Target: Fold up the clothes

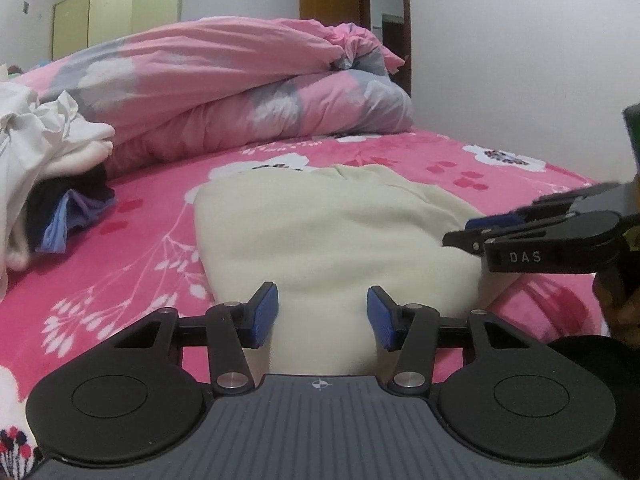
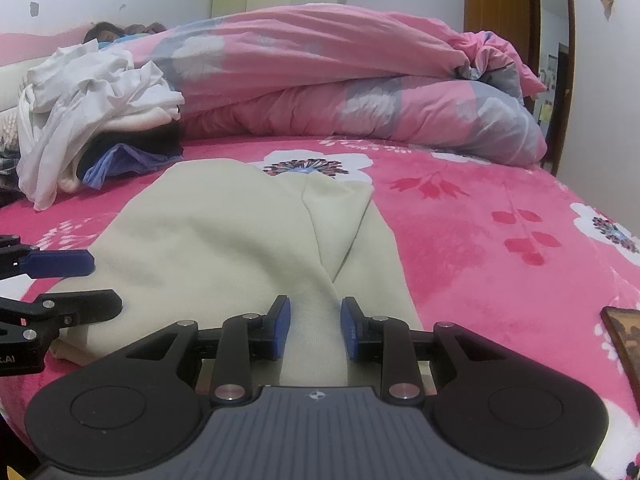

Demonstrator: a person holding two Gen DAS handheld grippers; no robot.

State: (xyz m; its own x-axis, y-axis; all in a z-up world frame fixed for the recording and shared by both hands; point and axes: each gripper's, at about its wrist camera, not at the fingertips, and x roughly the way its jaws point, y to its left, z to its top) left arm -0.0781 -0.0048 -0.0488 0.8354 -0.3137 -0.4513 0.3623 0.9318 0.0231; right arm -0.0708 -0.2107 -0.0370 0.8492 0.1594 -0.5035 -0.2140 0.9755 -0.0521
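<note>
You are looking along both grippers across a bed covered by a pink floral sheet (image 1: pixel 120 248), on which a cream garment (image 1: pixel 320 232) is lying flat, filling the centre of each view. In the left wrist view, your left gripper (image 1: pixel 323 316) is sitting at six o'clock with its blue pads (image 1: pixel 264 314) standing partly apart; cream cloth is showing in the gap, but the pads are not pressing on it. Your right gripper (image 1: pixel 480 232) is entering the same view at three o'clock, lying over the garment's right edge, with your hand (image 1: pixel 618 304) behind it in a dark sleeve. In the right wrist view, the right gripper (image 2: pixel 315 326) is sitting at six o'clock, its jaws narrowly parted with a ridge of the cream garment (image 2: pixel 240 232) running up between them; whether the pads are pinching that ridge you cannot tell from here. A fold line is running from that ridge toward twelve o'clock. The left gripper (image 2: pixel 100 280) is reaching in at nine o'clock, its fingers apart over the garment's left edge. A rolled pink quilt (image 2: pixel 340 80) is lying across the far side at twelve o'clock, and a heap of white and dark clothes (image 2: pixel 92 112) is resting at ten o'clock beside it.
</note>
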